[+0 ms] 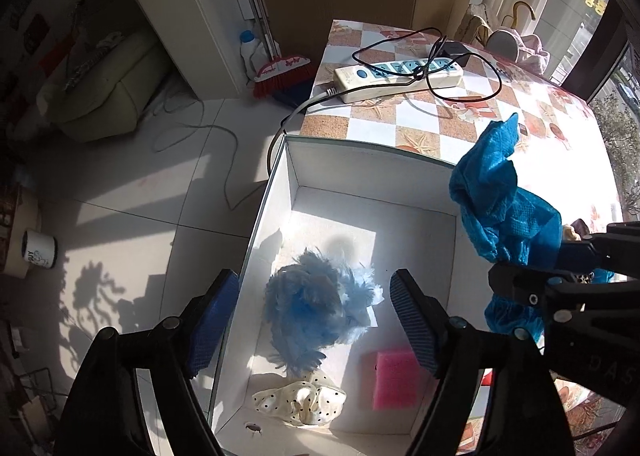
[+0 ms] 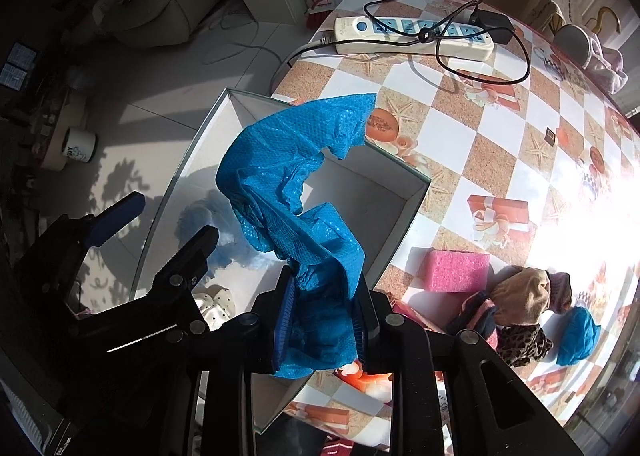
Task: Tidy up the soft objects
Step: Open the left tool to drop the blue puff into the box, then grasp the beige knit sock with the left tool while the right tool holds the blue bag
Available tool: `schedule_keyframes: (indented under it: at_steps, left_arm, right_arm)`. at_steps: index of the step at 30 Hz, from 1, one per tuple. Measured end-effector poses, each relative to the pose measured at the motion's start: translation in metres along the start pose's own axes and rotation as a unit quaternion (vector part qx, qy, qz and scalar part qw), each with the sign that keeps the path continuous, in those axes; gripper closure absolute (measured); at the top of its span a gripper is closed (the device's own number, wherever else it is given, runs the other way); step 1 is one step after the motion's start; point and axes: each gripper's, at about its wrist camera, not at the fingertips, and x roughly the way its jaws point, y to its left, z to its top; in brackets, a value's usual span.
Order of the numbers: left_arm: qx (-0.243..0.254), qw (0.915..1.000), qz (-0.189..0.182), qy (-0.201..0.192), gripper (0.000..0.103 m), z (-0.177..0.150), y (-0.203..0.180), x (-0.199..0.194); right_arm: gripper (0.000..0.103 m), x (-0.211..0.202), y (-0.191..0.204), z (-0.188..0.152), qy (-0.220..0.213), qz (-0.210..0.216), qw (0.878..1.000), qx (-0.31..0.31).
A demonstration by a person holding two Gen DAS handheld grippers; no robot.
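- Right gripper (image 2: 322, 320) is clamped on a blue shoe cover (image 2: 296, 192), held above the white box (image 1: 400, 160).
- Left gripper (image 1: 312, 320) hangs wide open and empty over the box.
- In the box: blue duster (image 1: 316, 304), dotted cloth (image 1: 300, 402), pink sponge (image 1: 394, 380).
- Beyond: power strip (image 1: 396, 76) on the table (image 1: 460, 116).

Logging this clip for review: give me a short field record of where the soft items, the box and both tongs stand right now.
left tongs: open, empty, over the box
right tongs: shut on blue shoe cover, held at the box's edge
white box: on the table's edge, open top
in box: blue feather duster, polka-dot cloth, pink sponge
on table: second pink sponge, fabric pile, another blue shoe cover, power strip
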Motion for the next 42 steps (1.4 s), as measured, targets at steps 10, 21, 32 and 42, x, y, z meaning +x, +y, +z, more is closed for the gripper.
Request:
schedule_keyframes:
  at_steps: [10, 21, 32, 42]
  left_arm:
    - [-0.024, 0.9995, -0.016, 0.011, 0.0, -0.004, 0.005, 0.003]
    - [-0.012, 0.9996, -0.024, 0.009, 0.0, -0.008, -0.003, -0.004]
    - [0.047, 0.9964, -0.071, 0.011, 0.0, 0.006, -0.053, -0.023]
    - [0.228, 0.9661, -0.115, 0.037, 0.0, 0.029, -0.193, -0.018]
  right_arm:
    - [0.0, -0.005, -0.014, -0.002, 0.002, -0.003, 1.0, 0.026]
    - [0.0, -0.011, -0.019, -0.009, -0.001, 0.01, 0.999, 0.031]
    - [0.0, -0.041, -0.072, -0.025, -0.006, 0.031, 0.995, 0.09]
    - [0.0, -0.105, -0.208, -0.07, -0.049, 0.022, 0.971, 0.231]
